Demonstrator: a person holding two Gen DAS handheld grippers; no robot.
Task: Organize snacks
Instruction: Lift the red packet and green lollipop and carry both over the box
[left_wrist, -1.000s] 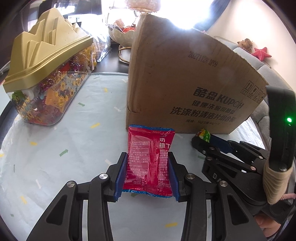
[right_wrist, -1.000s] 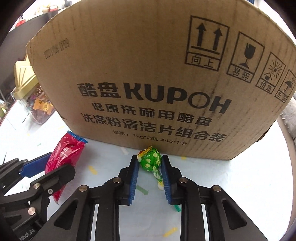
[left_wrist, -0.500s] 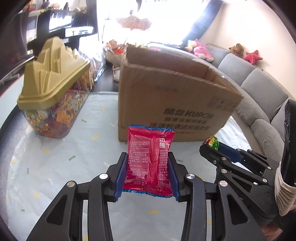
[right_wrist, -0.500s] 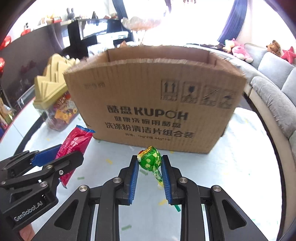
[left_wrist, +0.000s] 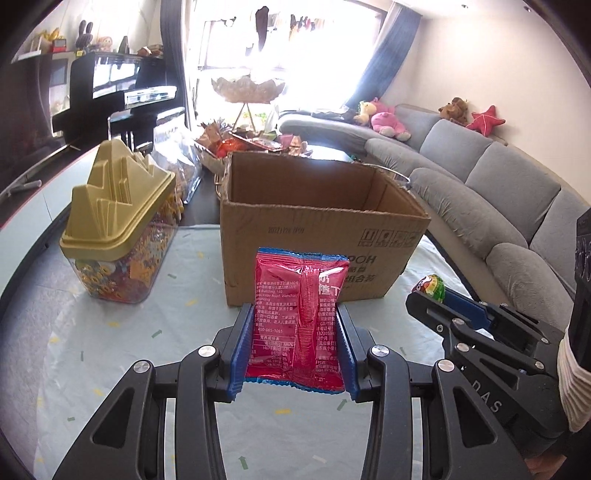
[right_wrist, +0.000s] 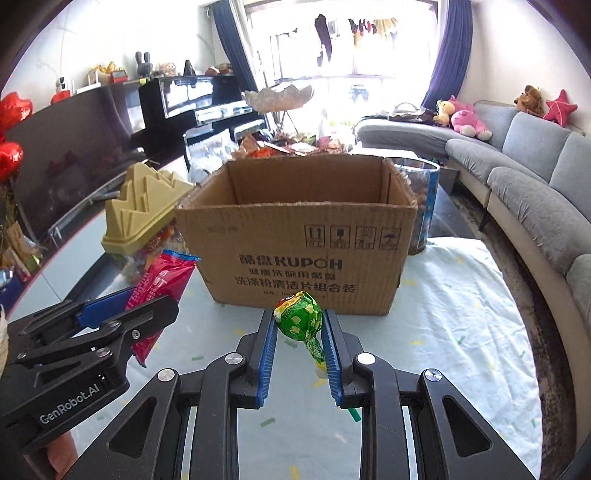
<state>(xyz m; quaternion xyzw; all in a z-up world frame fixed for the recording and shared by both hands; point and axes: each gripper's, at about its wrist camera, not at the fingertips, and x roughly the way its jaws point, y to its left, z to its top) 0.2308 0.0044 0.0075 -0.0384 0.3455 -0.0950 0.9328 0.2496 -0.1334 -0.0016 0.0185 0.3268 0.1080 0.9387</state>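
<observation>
- Snack packet (left_wrist: 300, 317), a flat glossy red foil pouch with crimped ends, stands upright between the blue ribbed pads of the left gripper (left_wrist: 293, 345), which pinch its two side edges; its long axis runs up and away from the camera, with the printed back facing the lens.
- Green lollipop (right_wrist: 298, 320) is clamped at its round, foil-wrapped head by the right gripper (right_wrist: 298, 345); its stick slants down and back between the nearly closed fingers, ending in a green tip.
- Both grippers hang above the table (right_wrist: 461, 314), whose pale cover is speckled with small coloured flecks.
- Cardboard box (right_wrist: 306, 236), brown and corrugated, sits on the table just beyond both snacks, open at the top, with printed lettering on its near wall.
- Clear candy jar (left_wrist: 118, 236) with a stepped, gold-coloured plastic lid stands left of the box.
- Grey sofa (left_wrist: 498, 192) curves along the far right.
</observation>
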